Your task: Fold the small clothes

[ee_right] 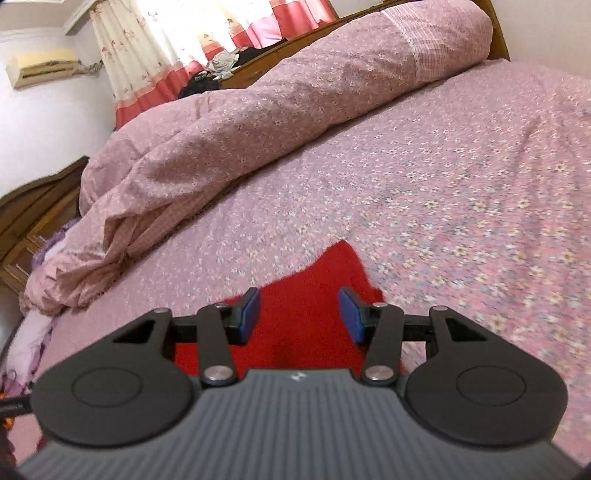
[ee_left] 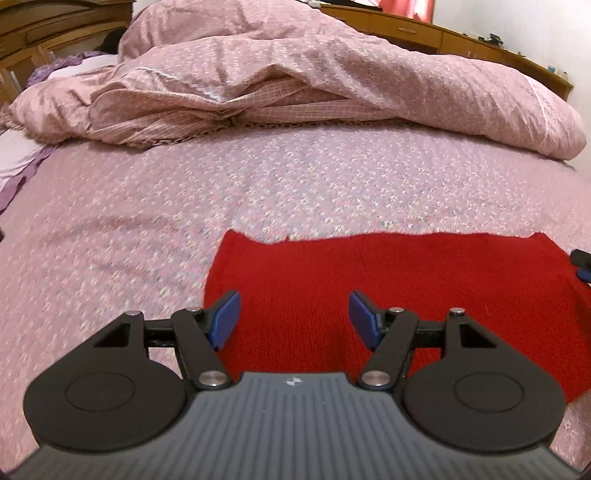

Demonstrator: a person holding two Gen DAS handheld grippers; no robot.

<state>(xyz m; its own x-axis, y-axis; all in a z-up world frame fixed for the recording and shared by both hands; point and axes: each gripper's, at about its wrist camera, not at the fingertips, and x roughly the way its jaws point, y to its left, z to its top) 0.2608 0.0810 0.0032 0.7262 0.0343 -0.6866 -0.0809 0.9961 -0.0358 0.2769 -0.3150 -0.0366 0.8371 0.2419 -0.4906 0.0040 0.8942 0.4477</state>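
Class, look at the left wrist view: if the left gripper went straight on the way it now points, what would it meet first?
Most likely the red knit garment lying flat on the bed: the open left gripper points down at it, nothing between. Depth is hard to judge.

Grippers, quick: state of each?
Left tool: open, empty, above the red knitted garment.
Right tool: open, empty, over the same garment's corner.

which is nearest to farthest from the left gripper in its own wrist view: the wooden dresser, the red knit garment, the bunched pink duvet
1. Red knit garment: lies flat on the bedsheet, directly under and ahead of the open left gripper.
2. Bunched pink duvet: heaped across the far side of the bed.
3. Wooden dresser: behind the duvet, upper right, against the wall.
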